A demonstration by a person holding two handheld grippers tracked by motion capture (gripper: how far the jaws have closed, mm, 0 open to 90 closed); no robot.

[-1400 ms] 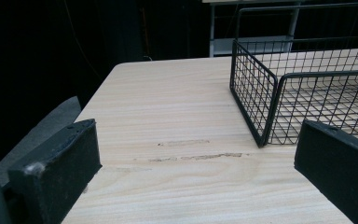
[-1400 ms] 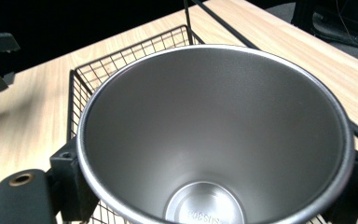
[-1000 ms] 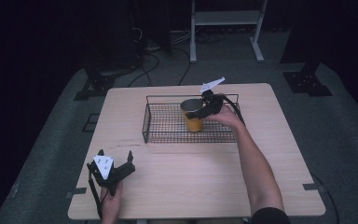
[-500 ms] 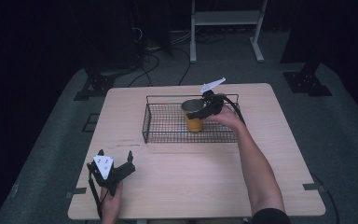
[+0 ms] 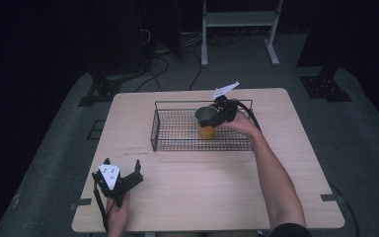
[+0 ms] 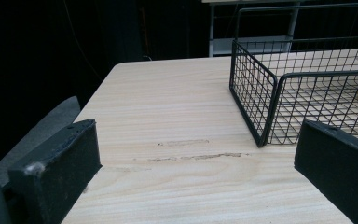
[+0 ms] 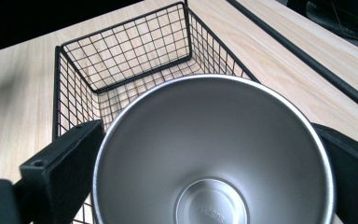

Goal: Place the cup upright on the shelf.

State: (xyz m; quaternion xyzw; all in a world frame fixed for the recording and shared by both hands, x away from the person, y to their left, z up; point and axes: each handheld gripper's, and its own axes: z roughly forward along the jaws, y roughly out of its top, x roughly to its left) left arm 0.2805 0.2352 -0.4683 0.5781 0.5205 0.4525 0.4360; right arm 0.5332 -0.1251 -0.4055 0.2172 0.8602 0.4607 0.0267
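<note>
Cup [image 5: 207, 120] clamped by right gripper [image 5: 220, 113], held upright inside basket [image 5: 168, 129]; release remains. Left gripper [image 5: 120, 177] spread, idle.

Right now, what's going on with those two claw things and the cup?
Right gripper shut on yellow steel-lined cup, inside black wire basket. Left gripper open, empty, over wooden table. Nothing in the way.

A pale rectangular wooden table [image 5: 197, 197] is standing on grey carpeted floor [image 5: 360, 143], faint scuff marks [image 6: 191, 156] showing on it. A white metal frame stand [image 5: 239, 22] is standing behind.
</note>
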